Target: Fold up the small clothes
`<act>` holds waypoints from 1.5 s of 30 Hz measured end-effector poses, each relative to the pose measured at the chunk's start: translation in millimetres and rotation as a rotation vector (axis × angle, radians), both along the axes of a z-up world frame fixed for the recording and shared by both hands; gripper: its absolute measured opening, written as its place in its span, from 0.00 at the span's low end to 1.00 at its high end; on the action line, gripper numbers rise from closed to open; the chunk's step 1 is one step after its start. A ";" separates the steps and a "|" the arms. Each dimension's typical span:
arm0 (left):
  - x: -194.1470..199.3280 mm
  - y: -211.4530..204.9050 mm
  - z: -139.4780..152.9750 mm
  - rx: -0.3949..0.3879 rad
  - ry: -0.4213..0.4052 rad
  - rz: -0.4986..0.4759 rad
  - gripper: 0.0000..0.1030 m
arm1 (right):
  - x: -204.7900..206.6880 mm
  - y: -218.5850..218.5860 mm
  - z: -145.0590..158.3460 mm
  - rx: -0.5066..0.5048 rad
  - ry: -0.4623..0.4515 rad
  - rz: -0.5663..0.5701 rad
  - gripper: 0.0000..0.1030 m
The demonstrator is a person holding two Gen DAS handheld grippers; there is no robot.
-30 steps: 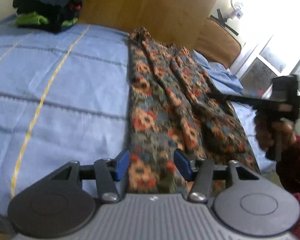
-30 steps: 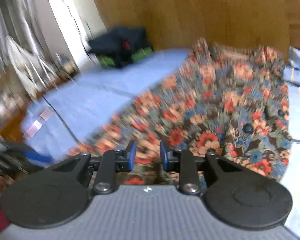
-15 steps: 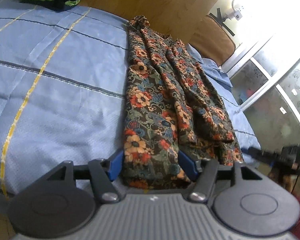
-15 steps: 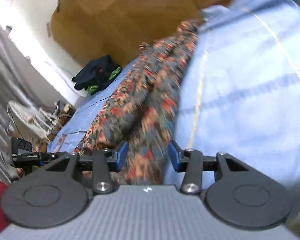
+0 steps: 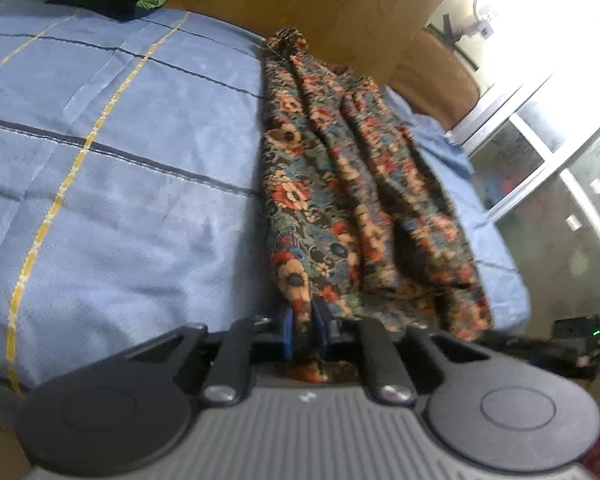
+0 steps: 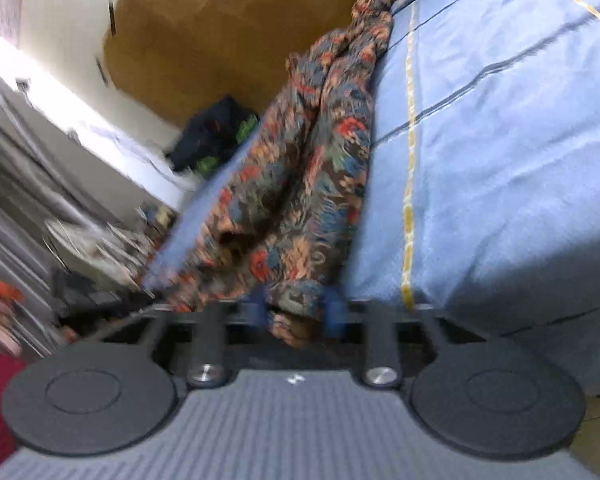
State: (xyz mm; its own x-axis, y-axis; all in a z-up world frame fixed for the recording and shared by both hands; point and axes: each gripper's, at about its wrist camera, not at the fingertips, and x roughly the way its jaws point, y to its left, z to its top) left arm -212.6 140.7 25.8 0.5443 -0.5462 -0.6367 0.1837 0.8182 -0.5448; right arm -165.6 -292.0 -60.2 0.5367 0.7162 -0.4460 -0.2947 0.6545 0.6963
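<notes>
With the floral garment [image 5: 340, 184] stretched lengthwise along the bed [image 5: 120, 152], near hem hanging at the edge, time to lift evenly. Left gripper [image 5: 303, 330] just closed, clamped tight on one hem corner. Right gripper [image 6: 296, 312] just been closing too, fabric bunched between its pads, looks pinched on the other corner. Best to keep both grips level, pull taut, then carry the hem toward the far end without dragging.
</notes>
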 end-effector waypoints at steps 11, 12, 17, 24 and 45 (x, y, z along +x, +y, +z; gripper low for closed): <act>42.5 19.1 58.9 -0.230 -0.100 0.097 0.09 | 30.8 -15.8 73.5 0.077 -0.217 -0.020 0.15; 53.4 17.5 64.0 -0.231 -0.107 0.108 0.09 | 42.0 -17.8 78.8 0.076 -0.228 -0.033 0.15; 144.0 2.1 83.9 -0.164 -0.116 0.209 0.08 | 126.4 -20.5 90.7 0.067 -0.211 -0.114 0.15; 242.1 -19.7 36.5 -0.013 0.038 0.324 0.20 | 232.1 -35.6 21.5 0.209 0.115 -0.270 0.23; 231.5 -52.7 32.1 0.026 -0.129 0.171 0.11 | 194.5 -0.3 58.5 -0.227 -0.321 -0.231 0.10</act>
State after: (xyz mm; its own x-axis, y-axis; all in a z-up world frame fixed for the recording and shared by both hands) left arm 18.9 88.1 57.9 0.7051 -0.4232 -0.5690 0.1079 0.8571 -0.5038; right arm 28.9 -292.3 -1.6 0.8079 0.4643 -0.3630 -0.3000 0.8542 0.4247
